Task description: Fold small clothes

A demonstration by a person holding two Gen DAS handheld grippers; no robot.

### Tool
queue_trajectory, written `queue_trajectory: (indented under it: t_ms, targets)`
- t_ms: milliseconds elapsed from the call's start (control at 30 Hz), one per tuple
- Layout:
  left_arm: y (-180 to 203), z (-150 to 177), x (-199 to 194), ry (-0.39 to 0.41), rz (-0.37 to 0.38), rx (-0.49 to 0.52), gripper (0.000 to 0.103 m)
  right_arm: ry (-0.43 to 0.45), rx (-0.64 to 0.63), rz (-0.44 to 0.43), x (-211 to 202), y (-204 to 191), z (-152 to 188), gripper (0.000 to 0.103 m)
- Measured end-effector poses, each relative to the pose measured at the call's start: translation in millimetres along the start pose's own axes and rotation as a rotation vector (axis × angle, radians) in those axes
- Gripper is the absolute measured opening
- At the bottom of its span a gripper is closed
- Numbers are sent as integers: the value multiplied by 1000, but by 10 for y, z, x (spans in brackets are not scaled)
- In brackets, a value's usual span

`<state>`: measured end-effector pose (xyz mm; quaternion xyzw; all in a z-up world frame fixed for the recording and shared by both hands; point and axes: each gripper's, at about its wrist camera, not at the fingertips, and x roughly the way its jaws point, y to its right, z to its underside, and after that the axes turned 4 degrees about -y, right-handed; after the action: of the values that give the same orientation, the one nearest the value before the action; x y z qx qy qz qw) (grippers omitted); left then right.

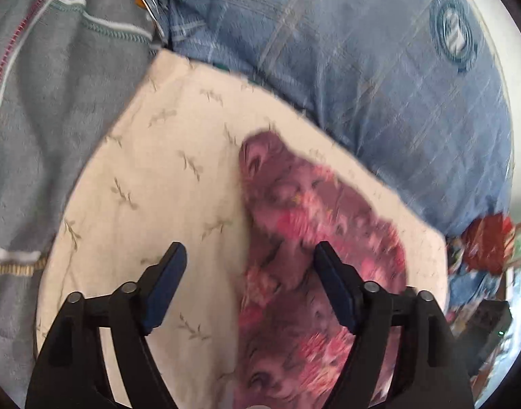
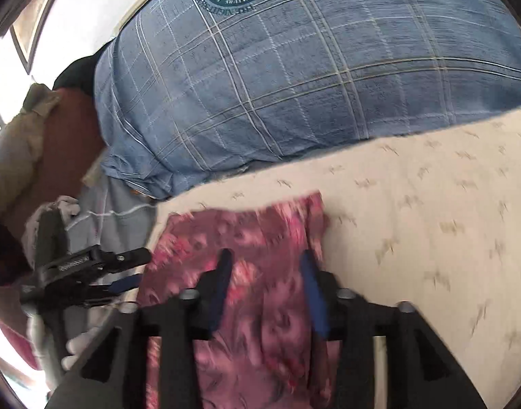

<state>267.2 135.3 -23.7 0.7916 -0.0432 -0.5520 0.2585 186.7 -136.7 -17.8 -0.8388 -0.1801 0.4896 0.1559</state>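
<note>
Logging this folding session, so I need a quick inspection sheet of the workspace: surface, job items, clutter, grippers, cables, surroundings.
Surface: cream leaf-print sheet.
Job's things: pink floral garment lying on the sheet, blurred.
Clutter: blue plaid shirt with round emblem behind; grey striped garment on the left wrist view's left.
Grippers: left gripper open above the garment's edge; right gripper open over the garment.
Cables: nothing seen.
Surroundings: red item at the far edge; bright window frame.

I hold my left gripper (image 1: 248, 250) with jaws spread wide, my right gripper (image 2: 265, 259) likewise parted, both angled downward.
</note>
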Motion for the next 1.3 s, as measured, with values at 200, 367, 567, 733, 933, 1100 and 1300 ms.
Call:
queue_trajectory:
  t_ms: [200, 367, 567, 733, 933, 1100, 1300]
  targets:
    - [134, 64, 203, -22, -129, 73, 85, 22, 56, 23, 117, 134, 114, 63]
    - [118, 9, 226, -35, -110, 26, 86, 22, 168, -103, 95, 248, 107, 85]
    - [59, -78, 96, 1, -22, -24, 86, 110, 227, -73, -132, 234, -157, 87]
    - [36, -173, 247, -39, -31, -33, 86, -18, 127, 58, 247, 79, -498, 83]
    - [71, -215, 161, 56, -61, -12, 85, -27, 108, -72, 356, 134, -614, 14]
    - [55, -234, 356, 6, -100, -8, 86, -95, 289, -105, 499, 541, -532, 16]
    - [-3, -128, -83, 43, 9, -14, 85, -80, 128, -101, -103, 232, -388, 37]
